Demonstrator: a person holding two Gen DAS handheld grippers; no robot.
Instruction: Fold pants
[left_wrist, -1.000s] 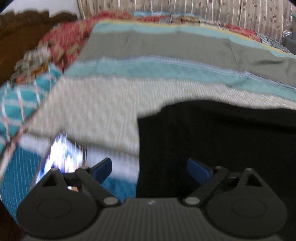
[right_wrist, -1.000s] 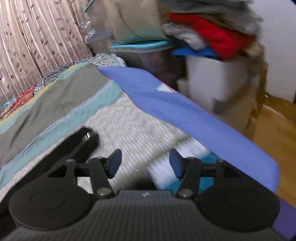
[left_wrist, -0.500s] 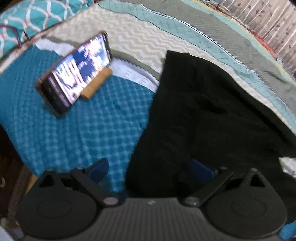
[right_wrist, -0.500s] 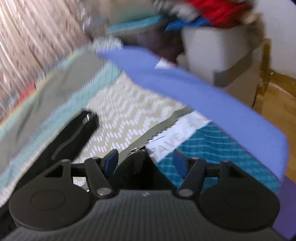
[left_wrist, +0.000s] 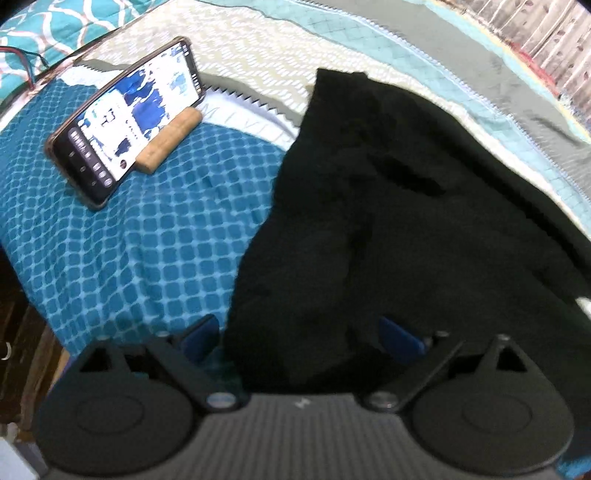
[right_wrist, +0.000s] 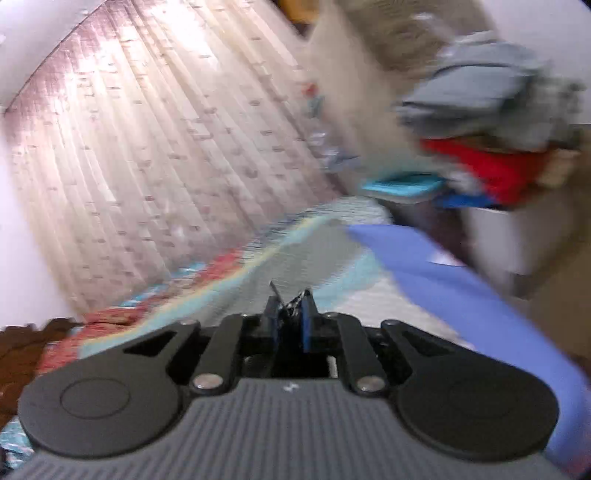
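Black pants (left_wrist: 388, 221) lie spread across the bed's patterned quilt (left_wrist: 155, 251), reaching its near edge. The left tool (left_wrist: 301, 338) hovers wide open over that end. The right tool (right_wrist: 291, 321) is clamped on what seems, through blur, a scrap of dark fabric. A phone (left_wrist: 125, 122) rests propped nearby.

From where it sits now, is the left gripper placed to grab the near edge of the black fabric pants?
Probably yes. The left gripper is open, and the black fabric pants already lie between its blue fingertips, with nothing over them. The phone on the cork stand sits well off to the side.
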